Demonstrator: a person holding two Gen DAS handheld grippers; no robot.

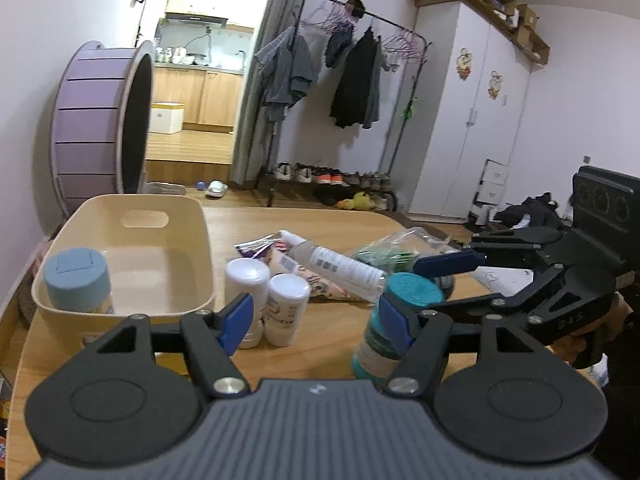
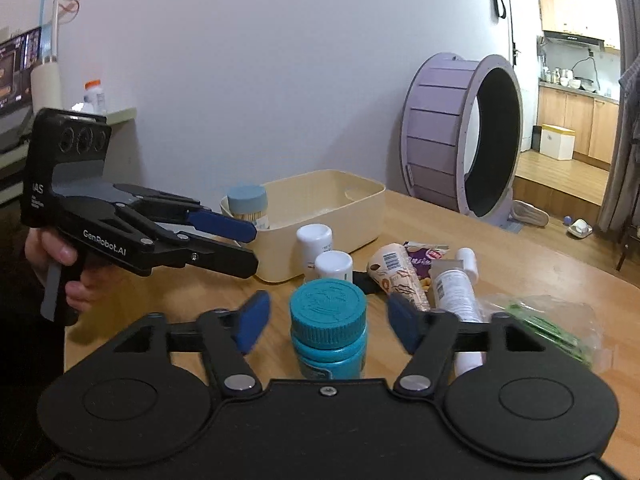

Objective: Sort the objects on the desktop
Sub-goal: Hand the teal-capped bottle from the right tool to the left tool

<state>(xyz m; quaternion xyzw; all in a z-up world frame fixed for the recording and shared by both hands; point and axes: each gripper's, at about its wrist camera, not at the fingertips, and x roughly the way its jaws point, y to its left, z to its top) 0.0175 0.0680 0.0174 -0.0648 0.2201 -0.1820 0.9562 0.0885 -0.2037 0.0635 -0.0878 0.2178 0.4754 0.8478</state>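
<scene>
A teal-capped bottle [image 2: 328, 320] stands upright on the wooden table [image 2: 520, 248]. It sits between the fingers of my right gripper [image 2: 328, 323], which is open with a gap on each side. In the left wrist view the same bottle [image 1: 412, 292] stands at the right, with the right gripper [image 1: 416, 288] straddling its cap. My left gripper [image 1: 316, 322] is open and holds nothing, hovering in front of two white bottles [image 1: 288, 300]. A cream bin [image 1: 132, 216] at the left holds a blue-lidded jar [image 1: 76, 280]. A hand holds the left gripper [image 2: 240, 240] beside the bin [image 2: 320, 178].
Behind the white bottles [image 2: 314, 240] lie a clear labelled bottle [image 2: 454, 288], a snack packet [image 2: 396, 272] and a plastic bag with green contents [image 2: 548, 328]. A large purple wheel [image 2: 452, 136] stands beyond the table's far edge. A clothes rack [image 1: 344, 80] is against the back wall.
</scene>
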